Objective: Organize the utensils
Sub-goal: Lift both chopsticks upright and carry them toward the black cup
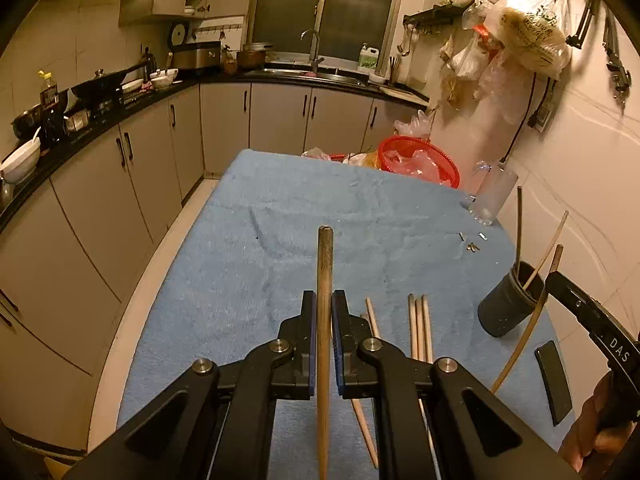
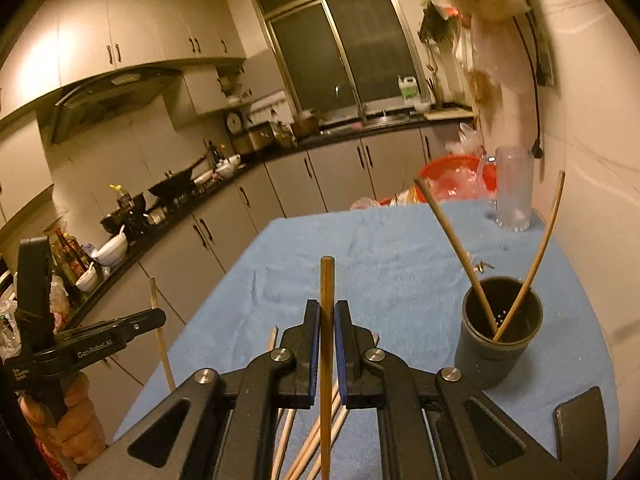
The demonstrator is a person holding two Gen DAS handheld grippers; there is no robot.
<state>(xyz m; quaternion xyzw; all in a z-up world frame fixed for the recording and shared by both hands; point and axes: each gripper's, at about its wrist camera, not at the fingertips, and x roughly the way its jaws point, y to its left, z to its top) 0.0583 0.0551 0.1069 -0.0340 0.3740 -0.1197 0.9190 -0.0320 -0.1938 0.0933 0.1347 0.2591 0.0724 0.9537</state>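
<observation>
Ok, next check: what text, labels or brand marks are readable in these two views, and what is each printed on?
"DAS": on the body of the right gripper, seen in the left wrist view.
"GenRobot.AI": on the side of the left gripper, seen in the right wrist view; the smaller print below it is too small to read.
Print on the hanging plastic bag: blurred, unreadable.
Label on the detergent jug: too small to read.

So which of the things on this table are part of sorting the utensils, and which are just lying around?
Part of the job:
- chopstick in the left claw
- chopstick in the right claw
- loose chopsticks on the blue cloth
- black holder, two chopsticks already in it

Just lying about:
- red basket
- clear plastic cup
- flat black slab
</observation>
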